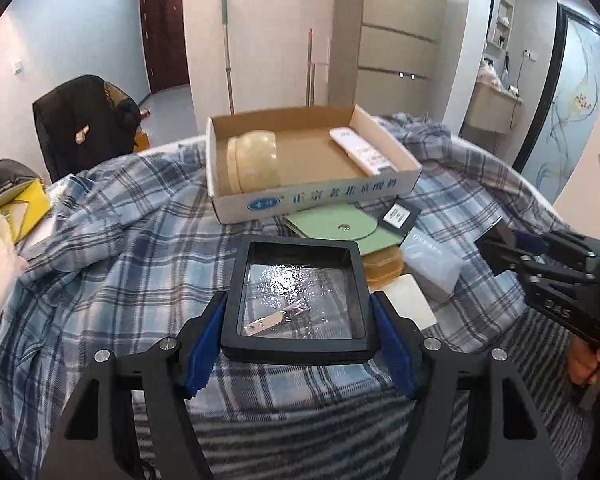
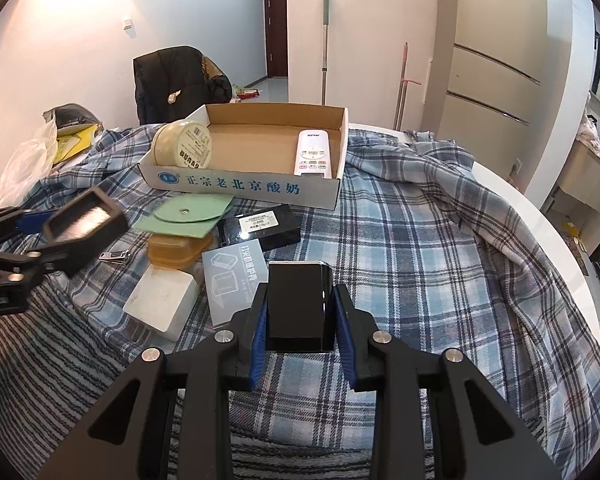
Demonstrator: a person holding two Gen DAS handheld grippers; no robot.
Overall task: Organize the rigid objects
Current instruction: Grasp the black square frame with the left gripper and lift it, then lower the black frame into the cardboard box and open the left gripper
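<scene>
My left gripper (image 1: 298,312) is shut on a square black frame box (image 1: 300,246) with a clear film middle, held above the plaid cloth. In the right wrist view that frame box (image 2: 84,220) hangs at the far left. My right gripper (image 2: 300,298) is shut on a glossy black box (image 2: 296,280), its blue pads pressing both sides. Beyond stands an open cardboard box (image 1: 312,196) (image 2: 240,188) holding a cream round jar (image 1: 254,160) (image 2: 182,144) and a white remote (image 1: 364,150) (image 2: 314,154).
Between grippers and cardboard box lie a green pouch (image 2: 188,212), a flat black case (image 2: 260,226), an amber plastic box (image 2: 172,252), a white block (image 2: 160,300), a translucent packet (image 2: 232,280) and a nail clipper (image 2: 116,256). The white table edge (image 2: 540,216) curves at right.
</scene>
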